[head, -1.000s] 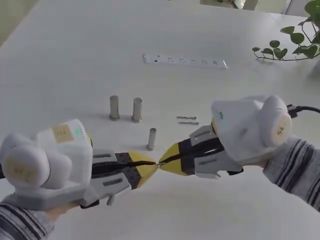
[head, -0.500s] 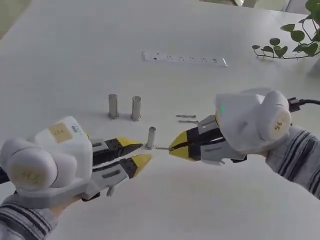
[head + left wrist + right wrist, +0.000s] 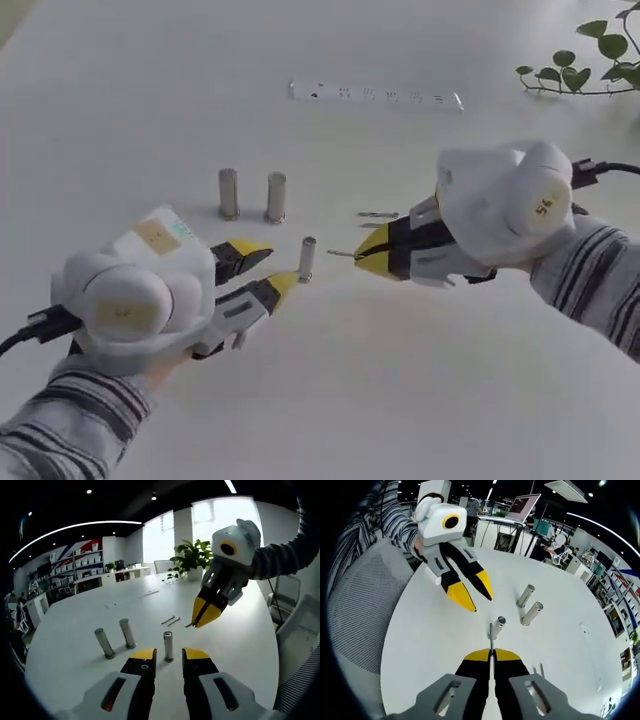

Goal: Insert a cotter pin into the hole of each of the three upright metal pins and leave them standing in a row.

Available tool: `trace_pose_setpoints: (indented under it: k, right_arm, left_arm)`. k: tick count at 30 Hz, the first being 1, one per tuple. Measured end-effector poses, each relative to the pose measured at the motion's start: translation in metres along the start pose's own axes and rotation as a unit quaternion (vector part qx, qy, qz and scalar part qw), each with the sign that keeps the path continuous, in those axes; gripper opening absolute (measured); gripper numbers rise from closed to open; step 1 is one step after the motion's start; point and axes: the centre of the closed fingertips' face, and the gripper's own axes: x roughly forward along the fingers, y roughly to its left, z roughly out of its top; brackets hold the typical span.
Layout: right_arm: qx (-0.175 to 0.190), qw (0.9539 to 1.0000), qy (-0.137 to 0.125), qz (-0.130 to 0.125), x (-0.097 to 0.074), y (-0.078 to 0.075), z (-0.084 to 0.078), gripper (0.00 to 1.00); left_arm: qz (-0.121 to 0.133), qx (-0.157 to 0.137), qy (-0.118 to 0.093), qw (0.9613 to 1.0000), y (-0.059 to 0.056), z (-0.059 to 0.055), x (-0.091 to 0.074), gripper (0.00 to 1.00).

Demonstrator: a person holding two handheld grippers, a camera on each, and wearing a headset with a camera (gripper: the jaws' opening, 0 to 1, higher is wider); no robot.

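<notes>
The right gripper (image 3: 362,258) holds a cotter pin (image 3: 490,635) out toward the nearest metal pin (image 3: 308,258), and the left gripper (image 3: 272,265) sits open in front of that pin.

The right fingers (image 3: 477,656) are clamped together on the cotter pin, which sticks straight out from their tips. In the head view its free end is near the upright metal pin, with a small gap showing. The left fingers (image 3: 142,660) are apart and not gripping; in the left gripper view the metal pin stands just beyond the gap between them. Two more metal pins (image 3: 229,193) stand upright side by side farther back on the white tabletop (image 3: 400,380). Two loose cotter pins (image 3: 378,214) lie flat just beyond the right gripper. A power strip (image 3: 375,97) lies at the far side, and a plant (image 3: 590,70) is at the far right.
</notes>
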Motion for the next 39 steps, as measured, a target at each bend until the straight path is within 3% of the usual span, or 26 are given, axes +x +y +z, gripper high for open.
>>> trace_pose_setpoints:
  k: [3,14,23,39]
  right_arm:
    - [0.008,0.9999,0.007,-0.002,0.008,-0.005,-0.008,0.0]
    - [0.027,0.9995,0.01,-0.009,0.015,-0.008,-0.009,0.0]
    - [0.031,0.9995,0.006,-0.004,0.018,-0.007,-0.006,0.0]
    - [0.027,0.9996,-0.002,0.0,0.02,-0.006,0.001,0.0]
  left_arm:
    - [0.004,0.0,0.007,1.0,0.001,-0.004,0.009,0.18]
    - [0.014,-0.009,0.03,0.9994,0.003,-0.019,0.034,0.17]
    - [0.008,-0.031,0.031,0.999,0.0,-0.021,0.048,0.15]
    - [0.015,-0.045,0.035,0.9983,0.001,-0.022,0.055,0.06]
